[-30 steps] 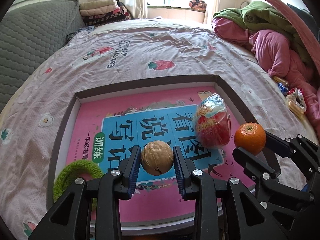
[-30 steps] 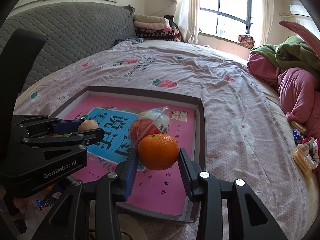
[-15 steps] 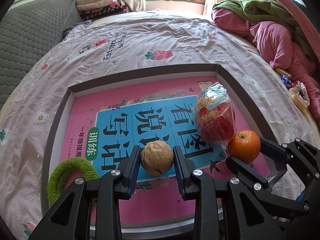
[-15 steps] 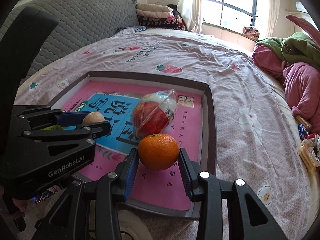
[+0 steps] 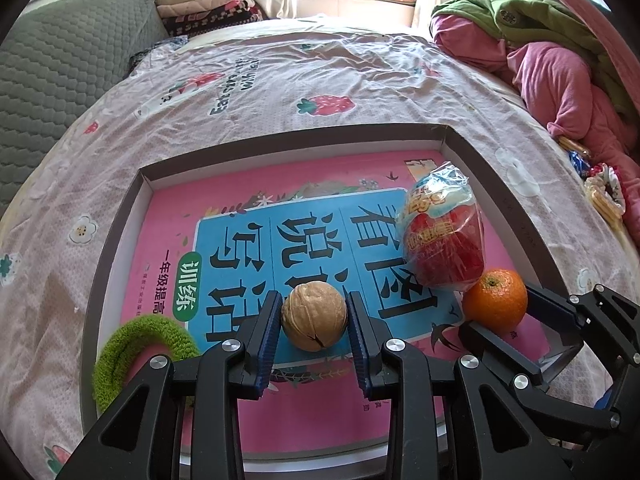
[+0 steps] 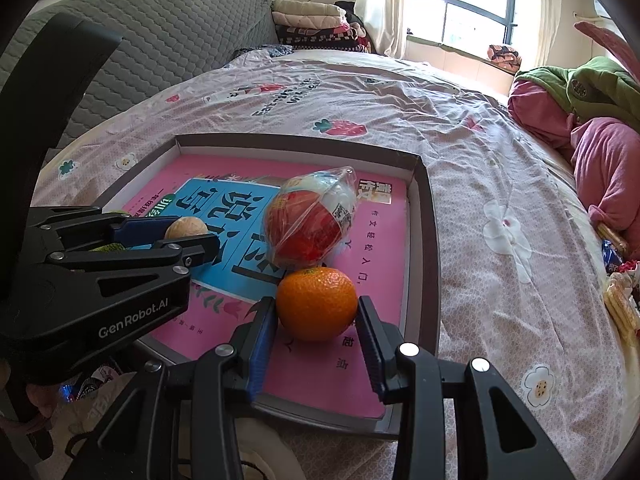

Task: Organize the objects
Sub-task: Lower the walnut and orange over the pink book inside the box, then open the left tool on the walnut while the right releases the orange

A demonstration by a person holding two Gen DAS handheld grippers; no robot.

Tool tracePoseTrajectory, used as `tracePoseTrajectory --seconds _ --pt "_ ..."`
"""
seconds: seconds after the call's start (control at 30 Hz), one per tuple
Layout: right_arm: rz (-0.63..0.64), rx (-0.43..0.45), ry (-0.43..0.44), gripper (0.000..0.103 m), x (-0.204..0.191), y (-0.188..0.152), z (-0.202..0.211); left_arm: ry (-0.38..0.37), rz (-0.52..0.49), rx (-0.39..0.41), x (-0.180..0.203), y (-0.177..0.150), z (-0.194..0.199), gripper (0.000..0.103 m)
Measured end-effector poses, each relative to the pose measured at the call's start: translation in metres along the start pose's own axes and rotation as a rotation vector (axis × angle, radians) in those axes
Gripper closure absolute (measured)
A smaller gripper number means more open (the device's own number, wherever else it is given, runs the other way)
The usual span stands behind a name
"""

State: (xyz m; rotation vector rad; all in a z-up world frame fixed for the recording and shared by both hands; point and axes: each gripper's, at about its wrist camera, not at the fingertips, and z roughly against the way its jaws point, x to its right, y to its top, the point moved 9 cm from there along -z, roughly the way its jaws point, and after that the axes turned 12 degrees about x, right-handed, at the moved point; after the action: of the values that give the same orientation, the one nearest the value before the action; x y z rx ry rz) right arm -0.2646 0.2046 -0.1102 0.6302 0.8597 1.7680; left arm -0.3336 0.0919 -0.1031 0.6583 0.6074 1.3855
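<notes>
Only from the left wrist shows green ring (image 5: 140, 346); jaws clamp walnut (image 5: 313, 316) and orange (image 6: 317, 303).

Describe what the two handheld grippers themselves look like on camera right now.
Both are matte black, angular plastic frames with silver screw heads. The left gripper and right gripper each carry ribbed blue pads on their fingers. White "GenRobot.AI" lettering marks the left one's side. No cables or sleeves visible.
</notes>
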Motion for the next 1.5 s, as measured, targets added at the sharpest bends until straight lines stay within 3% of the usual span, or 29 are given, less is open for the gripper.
tracePoseTrajectory --seconds 0.73,0.9,1.5 --pt "-0.046 -0.010 0.018 0.062 0.004 0.002 0.003 -0.015 -0.012 -0.018 0.003 -0.007 0.002 0.069" --pt "-0.046 -0.001 0.016 0.057 0.005 0.004 0.005 -0.028 0.002 -0.035 0.001 -0.009 0.003 0.069" --pt "-0.035 0.028 0.020 0.055 0.002 0.012 0.016 -0.019 0.007 -0.053 -0.006 -0.018 0.016 0.055"
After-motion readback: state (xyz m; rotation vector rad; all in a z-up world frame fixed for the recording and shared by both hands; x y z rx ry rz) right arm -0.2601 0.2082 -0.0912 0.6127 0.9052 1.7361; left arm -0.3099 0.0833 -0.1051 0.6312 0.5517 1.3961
